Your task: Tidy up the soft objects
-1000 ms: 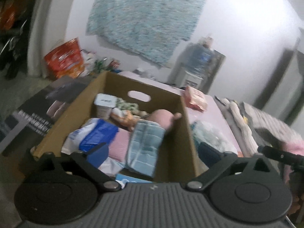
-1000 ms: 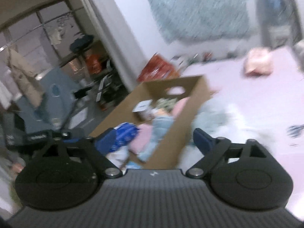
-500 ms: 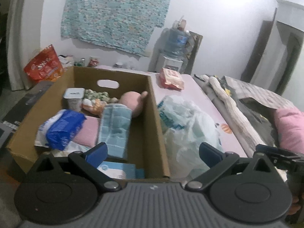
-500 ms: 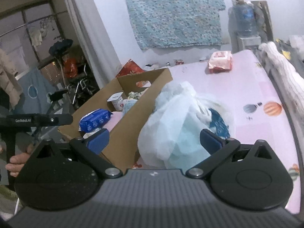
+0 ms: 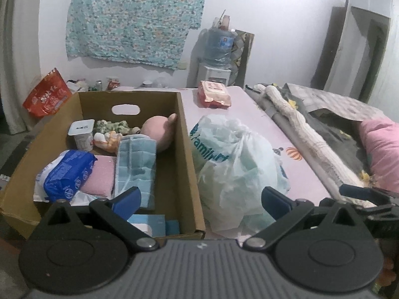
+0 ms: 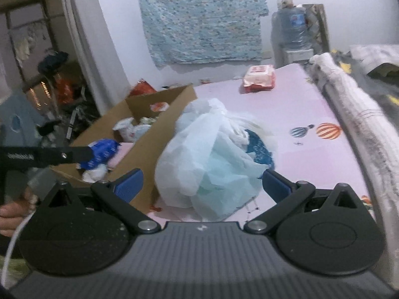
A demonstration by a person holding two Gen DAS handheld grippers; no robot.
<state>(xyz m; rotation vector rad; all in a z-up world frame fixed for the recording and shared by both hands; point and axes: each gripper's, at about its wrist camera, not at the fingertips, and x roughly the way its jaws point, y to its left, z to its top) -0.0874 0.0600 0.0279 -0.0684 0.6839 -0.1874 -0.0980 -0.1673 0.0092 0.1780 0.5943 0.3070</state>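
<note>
Here the puffy plastic bag (image 6: 212, 154) sits on the pink bed (image 6: 311, 104), touching the cardboard box (image 5: 184, 154). The right tool (image 6: 202, 183) is wide open with the bag right ahead between its fingers. The left tool (image 5: 200, 199), also open and empty, faces the box's side wall.

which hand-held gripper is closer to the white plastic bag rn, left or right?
Right. The right hand-held gripper sits open directly in front of the white plastic bag, which fills the gap between its fingers. The left hand-held gripper straddles the cardboard box wall, bag off-centre beside its right finger.
</note>
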